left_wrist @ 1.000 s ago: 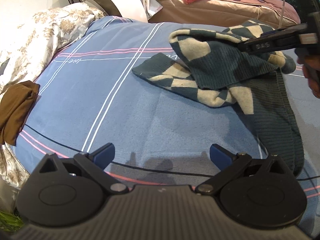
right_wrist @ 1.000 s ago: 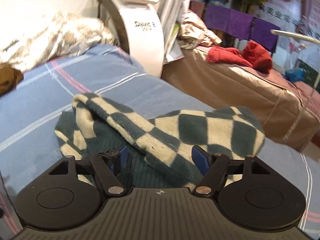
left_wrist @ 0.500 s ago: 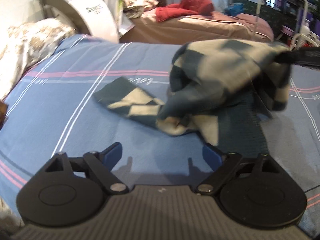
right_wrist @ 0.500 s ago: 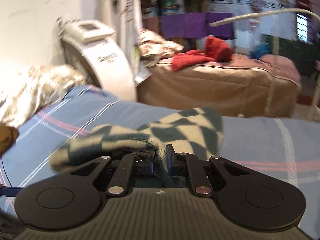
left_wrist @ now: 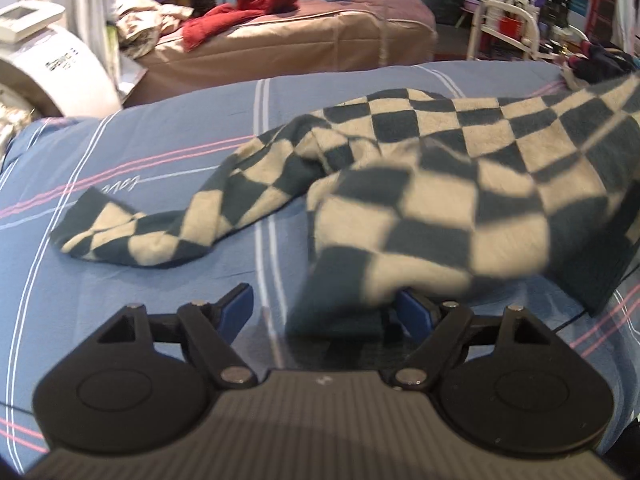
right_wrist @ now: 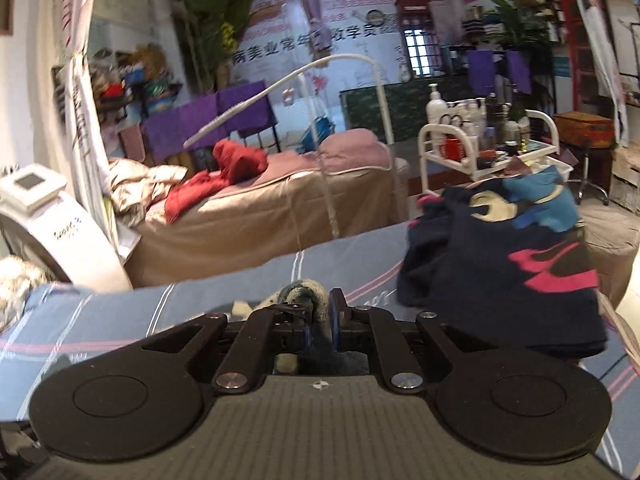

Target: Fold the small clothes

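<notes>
The bed [left_wrist: 132, 208] is covered by a striped blue sheet. A checkered sweater [left_wrist: 432, 184] is draped across it, lifted at the right. The left gripper [left_wrist: 324, 308] has closing jaws, cloth between them. The right gripper [right_wrist: 320, 320] is closing, clamped on the sweater's edge.

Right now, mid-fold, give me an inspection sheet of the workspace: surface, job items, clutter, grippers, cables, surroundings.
Surface: blue striped bedsheet, mostly flat.
Job's things: checkered garment, one end trailing on the sheet, the other lifted toward the right.
Clutter: dark clothes pile with pink and blue patches, on the bed's far right.
Grippers: left gripper closing, a hanging fold of the garment between its fingers, not yet pinched; right gripper closing, clamped on the garment's edge.
Cables: thin dark line on the sheet, unclear whether a cable.
Surroundings: brown bed with red cloth; white machine; white trolley with bottles.
</notes>
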A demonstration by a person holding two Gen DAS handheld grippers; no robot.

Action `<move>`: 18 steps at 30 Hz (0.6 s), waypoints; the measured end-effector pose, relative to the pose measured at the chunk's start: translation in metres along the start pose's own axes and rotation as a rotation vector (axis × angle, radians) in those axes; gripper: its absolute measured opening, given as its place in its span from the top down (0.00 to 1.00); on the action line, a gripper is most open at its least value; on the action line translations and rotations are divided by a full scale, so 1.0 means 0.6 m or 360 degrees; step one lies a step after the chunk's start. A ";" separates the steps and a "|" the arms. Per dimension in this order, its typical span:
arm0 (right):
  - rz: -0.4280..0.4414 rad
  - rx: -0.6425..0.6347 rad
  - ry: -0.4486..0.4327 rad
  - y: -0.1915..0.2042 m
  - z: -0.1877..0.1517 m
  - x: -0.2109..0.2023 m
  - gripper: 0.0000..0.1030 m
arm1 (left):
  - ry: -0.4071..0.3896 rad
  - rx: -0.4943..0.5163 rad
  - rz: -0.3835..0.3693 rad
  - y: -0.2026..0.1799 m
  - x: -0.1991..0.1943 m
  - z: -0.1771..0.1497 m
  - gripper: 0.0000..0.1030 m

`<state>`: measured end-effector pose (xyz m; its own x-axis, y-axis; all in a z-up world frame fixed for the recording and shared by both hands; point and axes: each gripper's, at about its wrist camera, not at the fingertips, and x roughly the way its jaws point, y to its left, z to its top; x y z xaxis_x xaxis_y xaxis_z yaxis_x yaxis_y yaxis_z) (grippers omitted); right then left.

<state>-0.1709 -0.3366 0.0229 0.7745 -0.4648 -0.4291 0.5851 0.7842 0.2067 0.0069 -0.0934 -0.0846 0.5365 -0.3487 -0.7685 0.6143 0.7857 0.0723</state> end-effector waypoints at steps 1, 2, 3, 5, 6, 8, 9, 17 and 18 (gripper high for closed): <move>-0.0012 0.0001 -0.0017 -0.003 0.003 -0.003 0.86 | -0.0007 0.0039 0.0013 -0.013 0.005 0.002 0.15; -0.0016 -0.0004 -0.0026 -0.003 0.005 -0.004 0.85 | -0.0026 0.0074 0.0039 -0.026 0.007 0.002 0.10; -0.0005 -0.0007 -0.0019 -0.003 0.005 -0.004 0.85 | -0.0043 0.0123 0.0069 -0.038 0.013 0.001 0.00; 0.0024 -0.0021 0.0072 0.003 -0.007 0.013 0.85 | -0.0027 0.0269 0.0128 -0.073 0.031 -0.005 0.00; 0.0000 -0.0017 0.0091 0.009 -0.020 0.020 0.84 | 0.0006 0.0343 0.0155 -0.090 0.043 -0.008 0.00; 0.0042 -0.0052 0.0190 0.007 -0.043 0.026 0.83 | 0.0047 0.0479 0.0197 -0.121 0.066 -0.018 0.00; 0.0082 -0.0053 0.0250 0.011 -0.057 0.033 0.83 | 0.0041 0.0530 0.0218 -0.133 0.075 -0.023 0.00; 0.0108 0.0034 0.0533 0.034 -0.180 0.055 0.16 | 0.0104 0.0029 -0.0341 -0.060 0.089 -0.002 0.82; 0.0075 0.0029 0.0515 0.032 -0.185 0.048 0.00 | 0.0101 -0.0037 -0.0382 -0.044 0.083 -0.001 0.82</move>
<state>-0.1639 -0.2893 -0.0831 0.6860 -0.2713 -0.6751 0.5569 0.7929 0.2473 0.0172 -0.1312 -0.1250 0.3390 -0.4944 -0.8004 0.7059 0.6961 -0.1310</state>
